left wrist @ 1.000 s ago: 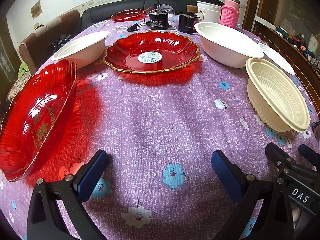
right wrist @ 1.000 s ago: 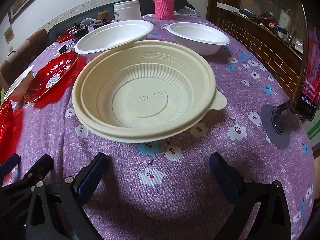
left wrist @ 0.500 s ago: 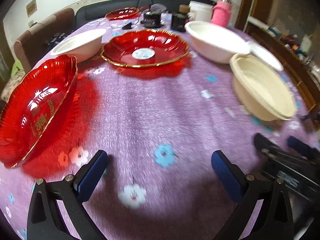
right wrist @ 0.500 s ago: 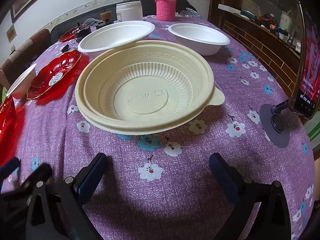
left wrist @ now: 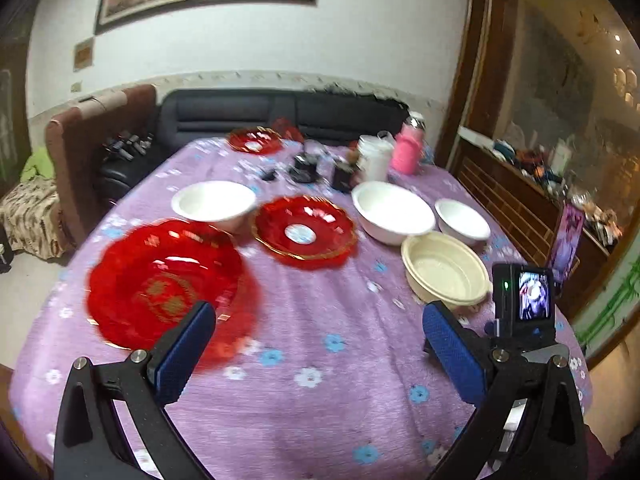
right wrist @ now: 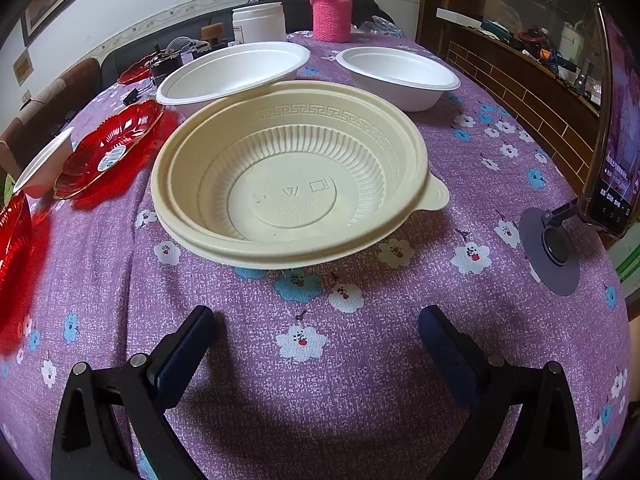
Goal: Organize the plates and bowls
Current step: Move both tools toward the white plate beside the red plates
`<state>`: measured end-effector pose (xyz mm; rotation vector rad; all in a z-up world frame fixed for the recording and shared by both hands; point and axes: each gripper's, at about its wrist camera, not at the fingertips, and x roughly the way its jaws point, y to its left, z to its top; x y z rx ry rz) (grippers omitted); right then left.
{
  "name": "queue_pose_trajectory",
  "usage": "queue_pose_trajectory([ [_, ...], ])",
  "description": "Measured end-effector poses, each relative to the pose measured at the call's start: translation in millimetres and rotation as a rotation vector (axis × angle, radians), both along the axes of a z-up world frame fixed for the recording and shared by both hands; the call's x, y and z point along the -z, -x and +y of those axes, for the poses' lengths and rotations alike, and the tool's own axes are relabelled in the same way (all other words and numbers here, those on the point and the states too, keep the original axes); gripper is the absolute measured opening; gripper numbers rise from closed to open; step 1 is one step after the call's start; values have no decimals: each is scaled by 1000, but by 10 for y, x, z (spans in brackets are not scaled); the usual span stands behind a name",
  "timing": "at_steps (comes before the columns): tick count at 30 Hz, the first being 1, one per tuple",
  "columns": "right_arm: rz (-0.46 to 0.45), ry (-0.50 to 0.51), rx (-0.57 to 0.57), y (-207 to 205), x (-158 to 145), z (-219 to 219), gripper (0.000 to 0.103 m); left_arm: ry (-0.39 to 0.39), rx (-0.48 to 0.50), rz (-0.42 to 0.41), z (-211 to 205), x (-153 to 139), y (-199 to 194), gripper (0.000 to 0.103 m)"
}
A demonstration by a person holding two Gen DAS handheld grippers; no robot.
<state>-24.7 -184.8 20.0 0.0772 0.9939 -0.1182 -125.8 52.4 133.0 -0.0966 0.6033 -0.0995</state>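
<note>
Right now both tools hang empty and wide over the table, so your risks start close in.
Nearest you, the right gripper (right wrist: 316, 344) sits spread just short of the cream bowl (right wrist: 288, 172); pinch its thin rim off-centre and it may tip or skate on the purple cloth (right wrist: 460, 152). Your left gripper (left wrist: 318, 340), equally wide, rides high above the large red plate (left wrist: 164, 284); that glossy plate could slip from a shallow bite. Farther back, two white bowls (right wrist: 236, 68) crowd the cream one, so a swing could knock them. Only the left view shows the third white bowl (left wrist: 214, 202) whole and the far red plate (left wrist: 254, 141) clearly; only the right shows the cream bowl's tab.
</note>
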Motion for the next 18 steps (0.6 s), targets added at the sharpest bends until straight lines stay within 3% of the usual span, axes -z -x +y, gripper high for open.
queue_pose_trajectory([
  [5,3,6,0,-5,-1,5,102,52,-76,-70,404,-239,187,103],
  [12,0,-3,8,48,-35,-4,102,67,-118,-39,789,-340,258,103],
  [18,-129,5,2,320,-325,82,102,97,-179,-45,1026,-295,279,103],
])
